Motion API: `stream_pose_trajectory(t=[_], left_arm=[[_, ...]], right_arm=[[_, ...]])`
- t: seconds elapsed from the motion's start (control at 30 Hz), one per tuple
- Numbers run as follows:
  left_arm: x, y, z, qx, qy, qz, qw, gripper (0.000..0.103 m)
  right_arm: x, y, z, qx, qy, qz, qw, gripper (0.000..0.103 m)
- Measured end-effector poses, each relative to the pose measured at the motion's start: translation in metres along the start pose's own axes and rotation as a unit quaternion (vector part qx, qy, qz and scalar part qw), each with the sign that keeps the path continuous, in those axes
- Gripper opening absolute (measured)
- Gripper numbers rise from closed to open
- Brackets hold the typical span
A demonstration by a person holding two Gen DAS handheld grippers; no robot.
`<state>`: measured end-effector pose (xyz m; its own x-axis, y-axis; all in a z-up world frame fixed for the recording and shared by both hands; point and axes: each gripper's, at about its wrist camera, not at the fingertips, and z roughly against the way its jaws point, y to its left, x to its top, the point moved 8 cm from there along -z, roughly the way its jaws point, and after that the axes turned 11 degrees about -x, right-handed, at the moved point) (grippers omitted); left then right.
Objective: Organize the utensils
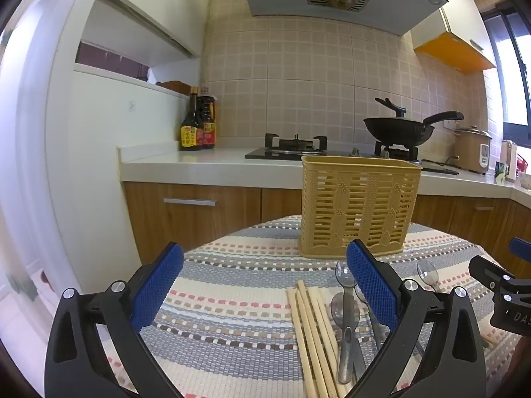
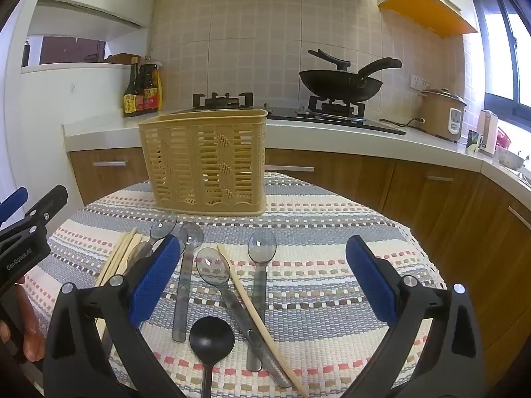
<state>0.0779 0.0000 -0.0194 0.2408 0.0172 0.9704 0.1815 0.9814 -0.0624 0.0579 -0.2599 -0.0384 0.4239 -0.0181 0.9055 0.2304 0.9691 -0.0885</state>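
Note:
A tan slotted utensil basket [image 1: 356,204] stands upright at the far side of a striped woven cloth [image 1: 232,298]; it also shows in the right wrist view [image 2: 205,165]. A bundle of wooden chopsticks [image 1: 312,331] and grey plastic spoons [image 1: 345,315] lie in front of it. In the right wrist view several clear grey spoons [image 2: 262,265], a black spoon [image 2: 210,340], a single chopstick [image 2: 259,318] and the chopstick bundle [image 2: 119,255] lie on the cloth [image 2: 332,265]. My left gripper [image 1: 264,293] is open and empty above the cloth. My right gripper [image 2: 262,285] is open and empty over the spoons.
Behind the table runs a white kitchen counter [image 1: 199,162] with sauce bottles [image 1: 197,126], a gas hob [image 1: 295,147], a black wok [image 1: 398,129] and a rice cooker [image 1: 471,149]. Wooden cabinets [image 2: 365,179] stand below. The other gripper shows at the frame edge [image 2: 26,232].

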Motion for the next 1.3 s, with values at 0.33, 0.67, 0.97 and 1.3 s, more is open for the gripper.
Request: stream_pose_trajectory(t=[0.33,0.67,0.97,1.3], left_arm=[[-0.0002,-0.0006,-0.0007,0.0,0.0,0.0,1.0,0.095],[0.0004,-0.0001,0.0056,0.0,0.0,0.0,1.0,0.095],[0.0003,-0.0005,0.0054,0.001,0.0,0.0,1.0,0.095],[0.0002,-0.0003,0.006,0.0,0.0,0.0,1.0,0.095]], right_arm=[[-0.0006,0.0024,-0.0009,0.002,-0.001,0.0,1.0,0.095],[-0.0009,0.0028,-0.0014,0.001,0.0,0.002,1.0,0.095],[-0.0005,0.0037,-0.0018,0.001,-0.001,0.003,1.0,0.095],[-0.0001,0.003,0.0007,0.002,-0.003,0.004,1.0,0.095]])
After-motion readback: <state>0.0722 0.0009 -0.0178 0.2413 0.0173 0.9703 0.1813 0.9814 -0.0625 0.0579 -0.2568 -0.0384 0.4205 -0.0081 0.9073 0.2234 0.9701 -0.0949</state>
